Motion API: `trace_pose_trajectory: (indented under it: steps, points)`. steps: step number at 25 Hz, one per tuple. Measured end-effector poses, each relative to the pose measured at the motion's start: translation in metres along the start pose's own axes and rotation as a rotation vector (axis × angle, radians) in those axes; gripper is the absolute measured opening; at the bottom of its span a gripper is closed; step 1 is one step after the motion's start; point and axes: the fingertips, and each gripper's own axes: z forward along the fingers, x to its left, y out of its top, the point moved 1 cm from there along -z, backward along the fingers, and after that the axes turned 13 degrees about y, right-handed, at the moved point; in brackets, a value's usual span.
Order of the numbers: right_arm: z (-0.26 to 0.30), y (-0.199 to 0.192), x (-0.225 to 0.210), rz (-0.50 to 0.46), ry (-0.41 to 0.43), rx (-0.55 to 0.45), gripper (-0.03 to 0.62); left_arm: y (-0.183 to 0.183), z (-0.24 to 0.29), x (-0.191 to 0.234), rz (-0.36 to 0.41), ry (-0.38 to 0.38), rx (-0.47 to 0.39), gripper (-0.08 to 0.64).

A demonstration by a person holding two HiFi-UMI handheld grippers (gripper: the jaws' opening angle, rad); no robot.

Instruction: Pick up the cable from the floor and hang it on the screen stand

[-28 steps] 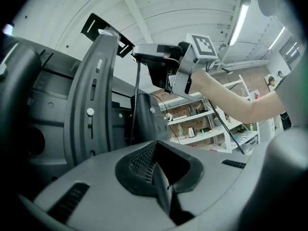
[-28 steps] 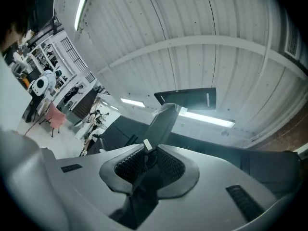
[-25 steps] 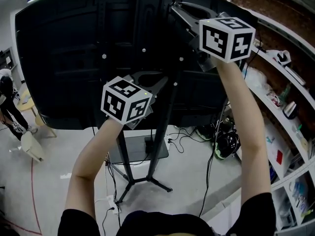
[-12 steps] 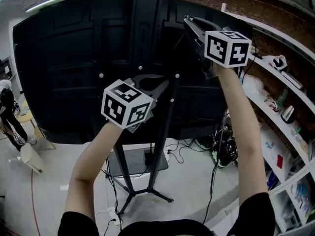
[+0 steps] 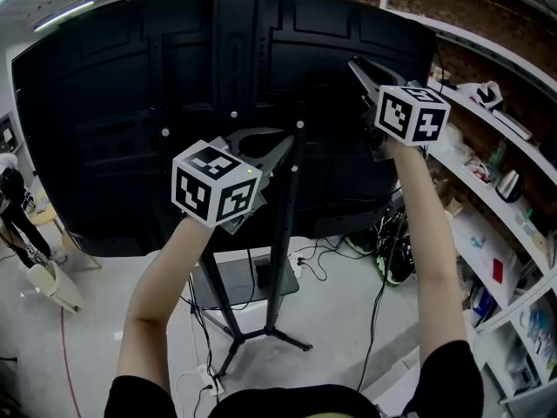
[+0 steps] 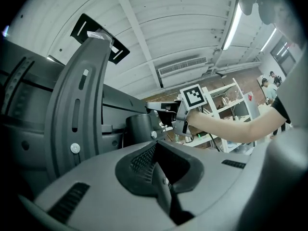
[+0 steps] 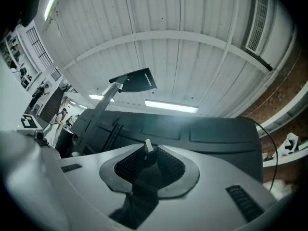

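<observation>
**Cable up at the screen stand, hanging not yet done**

I have both grippers raised behind the large black screen, on either side of the tall dark metal screen stand that carries it. The right gripper is to the right of the stand's column, pointing up towards the top of the screen. In the right gripper view its jaws are partly closed on the thin black cable. The cable runs down between the pads, and a small whitish tip sticks up at the front of them.

In the head view a thin black strand drops beside my right forearm towards the pale grey floor at the foot of the stand. I take it to be the rest of the cable, though I cannot be sure.

The left gripper is just in front of the column. Its jaws are closed together, and I can see nothing between them.

I judge the pick-up done and the hang the step in hand. Next I need to carry the held end across to a bracket or the top edge on the stand. I then drape it so that enough length falls on each side to stay put, and only then spread the right jaws. The left gripper could steady the loose run.
</observation>
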Motion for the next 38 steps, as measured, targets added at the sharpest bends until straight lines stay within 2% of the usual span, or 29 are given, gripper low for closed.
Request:
trace_pose_trajectory:
  steps: [14, 22, 26, 29, 33, 38]
  points:
    - [-0.061, -0.077, 0.023, 0.09, -0.079, -0.012, 0.1, -0.003, -0.015, -0.019, 0.014, 0.001, -0.009, 0.008]
    - [-0.068, -0.123, 0.052, 0.16, -0.04, 0.002, 0.103, -0.015, -0.024, -0.029, 0.025, -0.002, 0.011, 0.008]
    - [-0.061, -0.143, 0.071, 0.225, -0.008, -0.003, 0.106, -0.023, -0.03, -0.036, 0.1, 0.023, 0.016, 0.008]
    - [-0.055, -0.153, 0.083, 0.278, 0.008, -0.029, 0.106, -0.029, -0.035, -0.042, 0.136, 0.031, 0.019, 0.008]
    - [-0.052, -0.161, 0.091, 0.308, 0.006, -0.066, 0.109, -0.036, -0.042, -0.051, 0.112, 0.027, 0.014, 0.008]
    - [-0.066, -0.156, 0.092, 0.329, -0.031, -0.204, 0.112, -0.052, -0.048, -0.064, 0.09, 0.025, 0.011, 0.008]
